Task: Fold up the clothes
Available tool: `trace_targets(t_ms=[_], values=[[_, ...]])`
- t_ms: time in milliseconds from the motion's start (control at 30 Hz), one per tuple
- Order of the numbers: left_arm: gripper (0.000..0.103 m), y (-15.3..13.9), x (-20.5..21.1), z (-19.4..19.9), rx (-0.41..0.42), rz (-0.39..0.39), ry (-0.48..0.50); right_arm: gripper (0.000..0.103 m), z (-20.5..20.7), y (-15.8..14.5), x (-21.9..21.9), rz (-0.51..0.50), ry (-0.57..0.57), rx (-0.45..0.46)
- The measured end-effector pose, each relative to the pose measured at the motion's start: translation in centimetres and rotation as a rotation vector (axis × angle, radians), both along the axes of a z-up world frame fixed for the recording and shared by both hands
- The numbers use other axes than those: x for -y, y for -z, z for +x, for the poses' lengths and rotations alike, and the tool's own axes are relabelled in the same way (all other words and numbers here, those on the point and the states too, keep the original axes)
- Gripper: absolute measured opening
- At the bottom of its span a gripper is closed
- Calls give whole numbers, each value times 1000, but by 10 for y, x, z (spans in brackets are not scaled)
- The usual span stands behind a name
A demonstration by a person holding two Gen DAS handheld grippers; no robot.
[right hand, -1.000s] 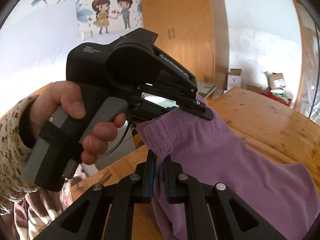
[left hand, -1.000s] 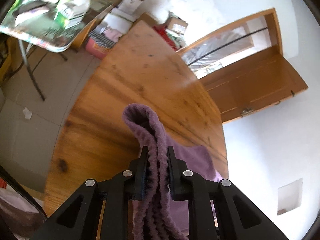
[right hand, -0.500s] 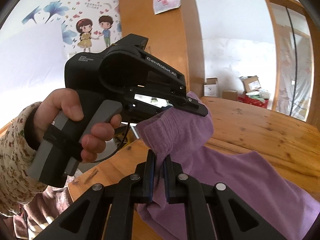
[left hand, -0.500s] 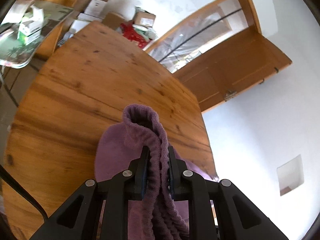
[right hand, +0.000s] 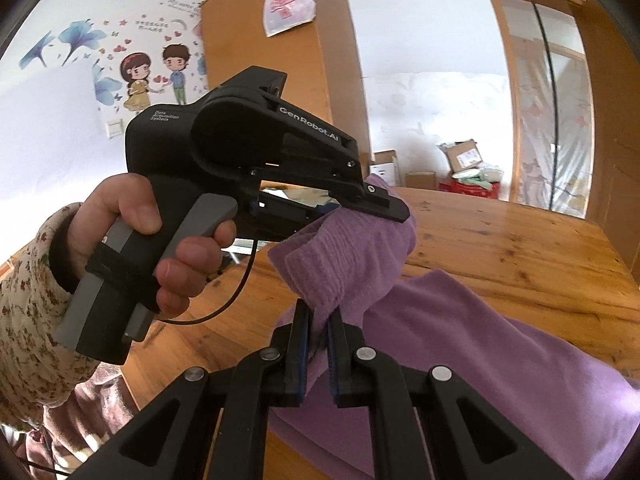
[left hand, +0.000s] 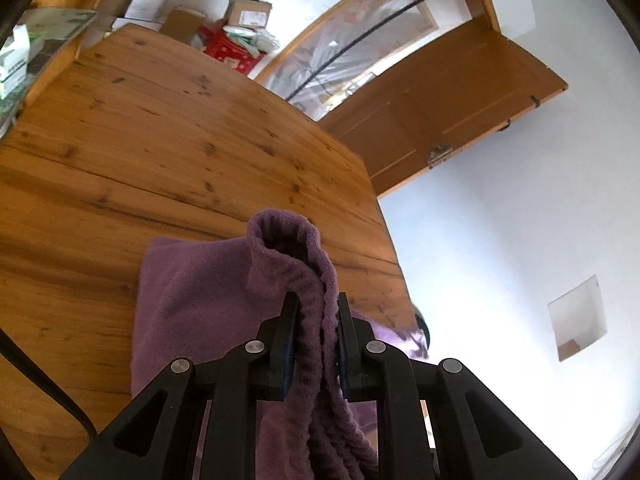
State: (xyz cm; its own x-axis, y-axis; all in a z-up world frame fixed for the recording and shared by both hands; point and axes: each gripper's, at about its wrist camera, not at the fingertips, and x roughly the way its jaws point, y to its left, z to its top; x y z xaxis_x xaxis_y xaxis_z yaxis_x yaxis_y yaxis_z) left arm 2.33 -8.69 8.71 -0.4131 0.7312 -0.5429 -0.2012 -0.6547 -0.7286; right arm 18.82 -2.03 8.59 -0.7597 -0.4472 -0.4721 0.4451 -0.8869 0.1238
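A wooden counter [left hand: 168, 148] of knotty, honey-coloured planks with a glossy finish fills most of the left wrist view; its far edge looks curved through the lens. Beyond it, cardboard boxes [left hand: 248, 12] and a red crate [left hand: 228, 46] sit on the floor against a white wall. To the right a wooden door [left hand: 448, 108] stands open beside a glazed sliding door [right hand: 548, 132]. In the right wrist view a tall wooden wardrobe [right hand: 296, 80] stands at the far side with a white plastic bag [right hand: 286, 4] hanging on it, and a cartoon wall sticker [right hand: 156, 76] of two children decorates the wall to its left.

A purple fleece garment [left hand: 200, 288] lies partly spread on the near part of the counter, soft and nubbly, with a ribbed, gathered hem. The left tool [left hand: 313, 320] is clamped on that thick ribbed hem, which bunches up between its pads and curls over in front of them into a rounded fold. The right tool [right hand: 318, 330] is pinched almost fully closed on a thinner corner of the same cloth, lifted off the counter, so the fabric stretches between the two tools and drapes down to the right. Seen from the right wrist, a hand [right hand: 136, 236] in a floral sleeve [right hand: 28, 304] grips the left tool's grey handle, its matte black body bearing white lettering.
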Motion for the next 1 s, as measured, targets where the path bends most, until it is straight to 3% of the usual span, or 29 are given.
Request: trace_targets(t_ms=[533, 667, 1000], values=[[20, 38, -57, -14, 99, -9, 84, 8, 5, 36, -37, 5, 86, 115], [26, 45, -59, -15, 112, -12, 76, 8, 4, 48, -47, -1, 97, 159], [29, 47, -48, -10, 89, 20, 37, 12, 2, 72, -73, -74, 123, 272]])
